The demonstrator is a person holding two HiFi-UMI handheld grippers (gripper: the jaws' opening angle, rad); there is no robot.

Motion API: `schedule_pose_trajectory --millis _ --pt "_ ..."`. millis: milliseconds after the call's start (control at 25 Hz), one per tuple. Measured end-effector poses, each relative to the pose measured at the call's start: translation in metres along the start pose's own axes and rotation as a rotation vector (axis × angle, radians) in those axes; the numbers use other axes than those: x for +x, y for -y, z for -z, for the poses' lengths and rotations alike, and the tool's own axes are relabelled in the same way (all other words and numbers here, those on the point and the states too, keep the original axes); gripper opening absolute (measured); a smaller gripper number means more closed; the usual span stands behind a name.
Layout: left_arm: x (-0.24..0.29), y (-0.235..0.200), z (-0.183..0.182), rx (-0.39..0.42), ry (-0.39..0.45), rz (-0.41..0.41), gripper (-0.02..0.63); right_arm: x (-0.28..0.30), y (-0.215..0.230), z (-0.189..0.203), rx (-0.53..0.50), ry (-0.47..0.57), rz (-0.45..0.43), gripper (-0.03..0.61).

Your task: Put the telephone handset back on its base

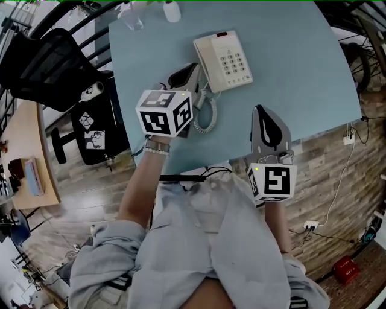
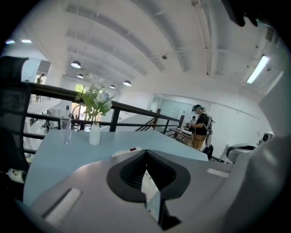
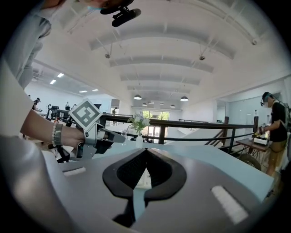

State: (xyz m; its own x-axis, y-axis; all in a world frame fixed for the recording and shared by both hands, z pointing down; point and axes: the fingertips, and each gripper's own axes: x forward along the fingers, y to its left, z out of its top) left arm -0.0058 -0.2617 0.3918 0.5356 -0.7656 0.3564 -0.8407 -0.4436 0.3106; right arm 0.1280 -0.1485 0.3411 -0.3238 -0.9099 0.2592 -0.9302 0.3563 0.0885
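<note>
The cream telephone base (image 1: 228,60) with its keypad stands on the pale blue table (image 1: 289,78). Its handset (image 1: 205,57) lies along the base's left side, and the coiled cord (image 1: 207,117) hangs down toward me. My left gripper (image 1: 193,67) hovers just left of the handset, above the table, jaws shut with nothing between them. In the left gripper view the gripper (image 2: 145,152) points over the phone (image 2: 126,151). My right gripper (image 1: 260,110) is held to the right of the phone, jaws shut and empty; its tips (image 3: 146,150) meet.
A drinking glass (image 1: 132,18) and a white vase (image 1: 172,11) with flowers stand at the table's far edge. A black chair (image 1: 54,66) and a wooden desk (image 1: 24,151) are to the left. A railing (image 2: 136,111) runs behind the table; a person (image 2: 200,129) stands far off.
</note>
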Motion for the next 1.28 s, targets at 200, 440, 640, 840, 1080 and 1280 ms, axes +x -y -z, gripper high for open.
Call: schedule_pose_trajectory --millis 200,440,640,840,1080,1280 --pt "-0.039 0.008 -0.014 0.104 0.046 0.040 0.003 -0.011 -0.014 -0.011 -0.019 0.022 0.018 0.006" --pt "-0.075 0.019 -0.018 0.184 0.075 0.085 0.003 -0.022 -0.026 -0.026 -0.026 0.057 0.041 0.006" --pt "-0.100 0.029 -0.019 0.219 0.099 0.122 0.003 -0.030 -0.035 -0.037 -0.037 0.078 0.050 0.006" --pt "-0.119 0.039 -0.024 0.251 0.128 0.161 0.003 -0.040 -0.041 -0.047 -0.036 0.102 0.061 0.006" --pt "-0.140 0.045 -0.019 0.293 0.137 0.178 0.003 -0.051 -0.049 -0.051 -0.032 0.124 0.076 0.006" --pt "-0.149 0.045 -0.015 0.279 0.135 0.188 0.003 -0.057 -0.052 -0.053 -0.043 0.115 0.081 0.006"
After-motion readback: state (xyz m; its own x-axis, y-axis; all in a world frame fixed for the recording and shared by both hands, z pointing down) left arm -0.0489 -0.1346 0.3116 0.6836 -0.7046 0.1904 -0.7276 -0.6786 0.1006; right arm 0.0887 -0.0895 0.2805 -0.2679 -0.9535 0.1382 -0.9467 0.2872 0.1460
